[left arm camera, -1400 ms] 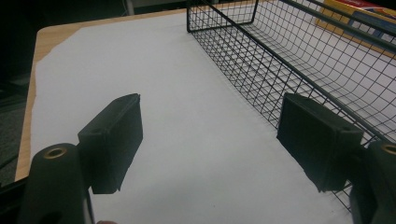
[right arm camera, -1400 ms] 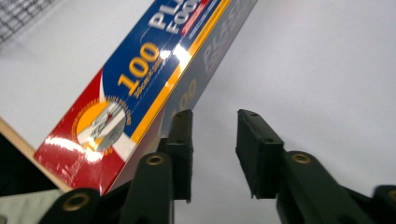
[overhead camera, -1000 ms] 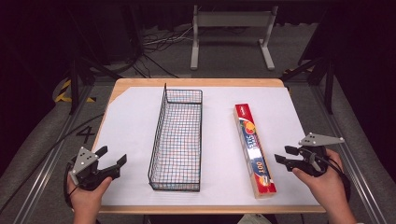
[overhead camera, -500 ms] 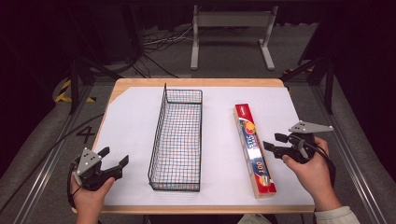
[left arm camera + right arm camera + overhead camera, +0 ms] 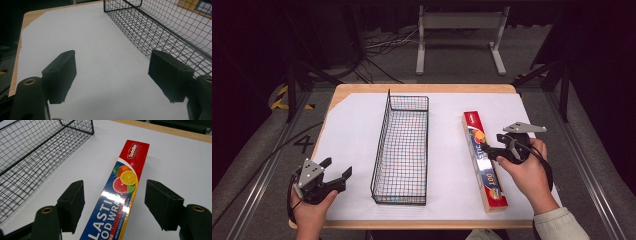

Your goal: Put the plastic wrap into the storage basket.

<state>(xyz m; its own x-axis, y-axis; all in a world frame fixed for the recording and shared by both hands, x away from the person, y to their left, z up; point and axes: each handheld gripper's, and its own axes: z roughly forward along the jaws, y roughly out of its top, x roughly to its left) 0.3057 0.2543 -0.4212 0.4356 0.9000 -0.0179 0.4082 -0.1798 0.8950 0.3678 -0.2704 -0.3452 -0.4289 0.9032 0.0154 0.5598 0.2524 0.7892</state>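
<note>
A long red and blue plastic wrap box (image 5: 484, 162) lies lengthwise on the white sheet, right of a black wire basket (image 5: 402, 150). My right gripper (image 5: 493, 144) hangs over the box's middle from the right. In the right gripper view the box (image 5: 128, 177) runs between the jaws of that gripper (image 5: 115, 192). The jaws have just been opening and there is a gap on each side of the box, so the pads do not press it. My left gripper (image 5: 337, 168) rests open at the table's front left, with bare sheet between the jaws (image 5: 112, 67) and the basket (image 5: 155, 25) beside it.
A white sheet (image 5: 357, 125) covers most of the wooden table (image 5: 422, 88). A metal stand (image 5: 459, 30) and cables lie on the dark floor behind. Metal rails run along both sides of the table.
My right hand has moved left and away from me, from the table's right edge to over the box, and its jaws stand wider. The left hand has stayed put.
</note>
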